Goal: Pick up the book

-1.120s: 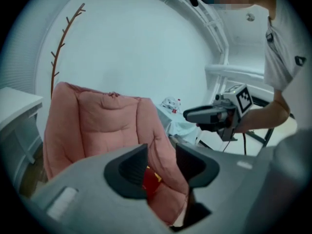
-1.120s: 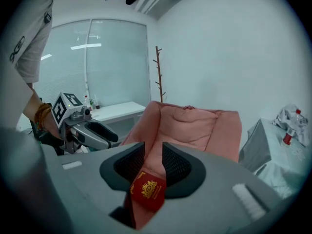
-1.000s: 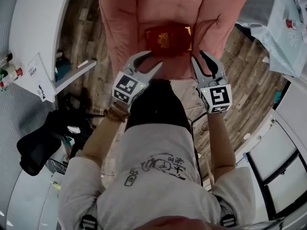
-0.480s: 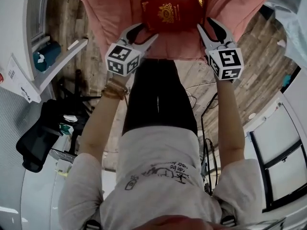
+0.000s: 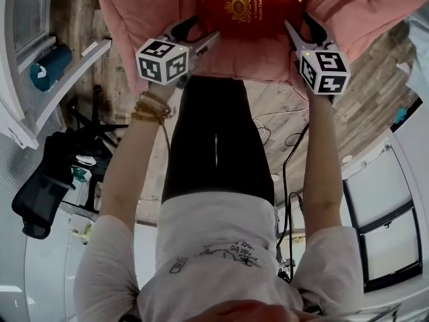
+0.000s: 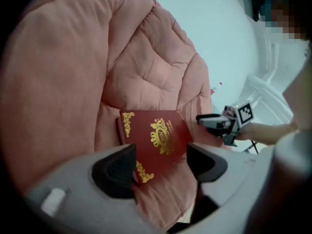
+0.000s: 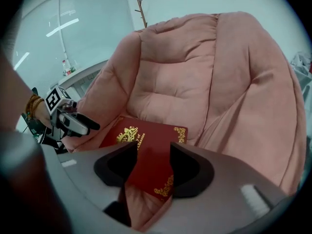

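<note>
**A:** What changed in the last second?

**B:** Both my hands dropped toward the pink armchair (image 5: 268, 56). In the head view the left gripper (image 5: 196, 35) was low at 10 o'clock. It's now up at 11, against the book's edge. Its fingers (image 6: 114, 169) are opening and already wide. The near left corner of the book (image 5: 248, 9) sits in the gap, with the pads not pressing on it.

**A:** Where's the book?

**B:** Flat on the seat cushion, cover up, at 12 o'clock in the head view. It hasn't shifted on the cushion.

**A:** Right side?

**B:** The right gripper (image 5: 303, 31) came down the same way and is now at 1 o'clock. Its fingers are opening, moderately wide, with the book's near right corner showing between them. No grip there either.

**A:** So?

**B:** My read is the approach is done and nothing's been lifted. Next step is to get a finger under each side and close.

**A:** Any text?

**B:** There's a gold crest, corner ornaments and a few gold lines on the red cover, too small to read. The marker cubes carry black-and-white squares only. The shirt print isn't legible.
</note>
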Available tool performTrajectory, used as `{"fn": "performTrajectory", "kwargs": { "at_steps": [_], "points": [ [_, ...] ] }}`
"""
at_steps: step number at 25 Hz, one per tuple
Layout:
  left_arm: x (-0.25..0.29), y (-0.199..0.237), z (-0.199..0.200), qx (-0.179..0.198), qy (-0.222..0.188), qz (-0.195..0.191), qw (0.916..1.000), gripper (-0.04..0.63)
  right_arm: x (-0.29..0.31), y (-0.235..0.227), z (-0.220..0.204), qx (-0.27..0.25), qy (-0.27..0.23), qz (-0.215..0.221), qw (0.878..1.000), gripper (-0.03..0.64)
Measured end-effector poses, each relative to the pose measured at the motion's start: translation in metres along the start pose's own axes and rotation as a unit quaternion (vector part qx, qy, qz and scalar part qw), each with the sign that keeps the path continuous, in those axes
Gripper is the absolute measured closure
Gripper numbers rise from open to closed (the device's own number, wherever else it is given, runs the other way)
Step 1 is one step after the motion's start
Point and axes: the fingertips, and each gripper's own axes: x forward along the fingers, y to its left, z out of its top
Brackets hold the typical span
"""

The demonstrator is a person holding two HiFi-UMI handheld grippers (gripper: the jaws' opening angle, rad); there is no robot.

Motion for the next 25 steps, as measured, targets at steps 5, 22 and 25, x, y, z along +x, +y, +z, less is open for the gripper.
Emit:
{"fn": "performTrajectory", "kwargs": {
  "at_steps": [5,22,25],
  "points": [
    [0.018,0.015,-0.006,-0.022,0.0,-0.009,0.9997,0.251,0.021,-0.01,-0.014,0.008,0.012,-0.011,1.0,0.396],
    [0.035,0.027,-0.01,-0.048,0.007,-0.022,0.9986,0.219,0.058,-0.031,-0.043,0.04,0.089,-0.004,0.995,0.29],
    [0.031,0.023,-0.011,-0.051,0.004,-0.017,0.9985,0.221,0.054,-0.027,-0.045,0.033,0.092,-0.007,0.995,0.288]
  ]
}}
